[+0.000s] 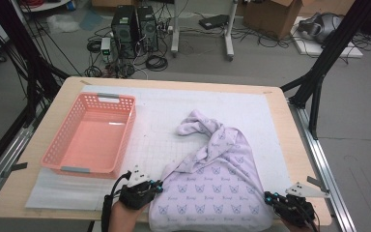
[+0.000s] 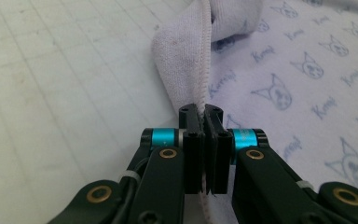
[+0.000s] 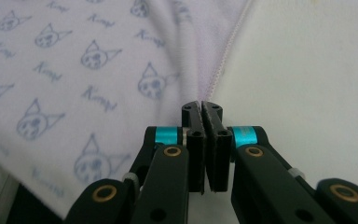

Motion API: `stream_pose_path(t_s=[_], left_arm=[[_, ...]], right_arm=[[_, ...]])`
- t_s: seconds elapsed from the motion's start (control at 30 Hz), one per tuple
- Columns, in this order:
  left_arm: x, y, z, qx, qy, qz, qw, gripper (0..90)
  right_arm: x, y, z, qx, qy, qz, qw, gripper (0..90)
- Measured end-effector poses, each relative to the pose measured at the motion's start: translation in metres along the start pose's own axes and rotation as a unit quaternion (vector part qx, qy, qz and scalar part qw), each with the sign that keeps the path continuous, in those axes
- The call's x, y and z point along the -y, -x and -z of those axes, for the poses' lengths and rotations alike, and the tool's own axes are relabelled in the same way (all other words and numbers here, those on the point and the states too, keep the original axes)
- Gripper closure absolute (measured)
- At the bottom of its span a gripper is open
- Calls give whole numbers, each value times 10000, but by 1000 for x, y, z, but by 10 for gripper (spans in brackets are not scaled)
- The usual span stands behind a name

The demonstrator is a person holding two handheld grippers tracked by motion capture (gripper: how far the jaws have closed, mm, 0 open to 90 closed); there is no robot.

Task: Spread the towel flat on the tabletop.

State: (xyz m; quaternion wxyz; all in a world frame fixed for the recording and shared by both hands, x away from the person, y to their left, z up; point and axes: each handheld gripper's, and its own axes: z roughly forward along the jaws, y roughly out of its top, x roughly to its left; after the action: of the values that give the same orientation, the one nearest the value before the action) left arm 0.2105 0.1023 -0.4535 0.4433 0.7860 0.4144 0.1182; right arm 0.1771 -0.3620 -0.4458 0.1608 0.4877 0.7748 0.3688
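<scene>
Both grippers are closed at the near edge of the towel (image 1: 212, 186), one at each near corner. Left gripper (image 2: 204, 112) has its jaws pressed together on the hem of the towel, and a fold of cloth rises from between them. Right gripper (image 3: 202, 108) also has its jaws together; the stitched edge of the towel runs down to its tips, but I cannot tell surely if cloth is caught there. This towel is pale purple with small cat faces, and it lies to the right of the pink basket (image 1: 58, 157), with its far end bunched in a twist. It looks soft, light and limp, so it will sag and fold when lifted; I think the corners and the hem are the best places to hold. Both forearms come from the near side of the towel, hands low, grippers pointing forward almost level.
</scene>
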Motion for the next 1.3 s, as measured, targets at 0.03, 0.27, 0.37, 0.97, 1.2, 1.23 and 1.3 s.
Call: stream_pose_path(t_s=[0.03,0.27,0.37,0.97,1.2,1.23,1.3], left_arm=[[3,1,5,-2,-33,-36,10000,869],[23,12,28,164,42,-192,9997,800],[19,8,29,130,348,-29,9993,588],[-21,10,-28,47,123,-172,9998,830],[-4,9,-5,228,235,-106,9994,841],[-1,9,-2,259,232,-105,9993,840],[3,9,3,293,255,-93,9992,840]], right_arm=[[3,0,3,-9,-9,28,10000,887],[18,-9,26,-173,-190,54,9997,886],[19,-13,29,-221,-58,103,9997,803],[10,-4,16,250,308,-248,9989,588],[-20,-4,-17,335,277,-43,9990,603],[-24,-4,-24,248,223,-61,9994,611],[-31,-7,-37,275,65,20,9996,657]])
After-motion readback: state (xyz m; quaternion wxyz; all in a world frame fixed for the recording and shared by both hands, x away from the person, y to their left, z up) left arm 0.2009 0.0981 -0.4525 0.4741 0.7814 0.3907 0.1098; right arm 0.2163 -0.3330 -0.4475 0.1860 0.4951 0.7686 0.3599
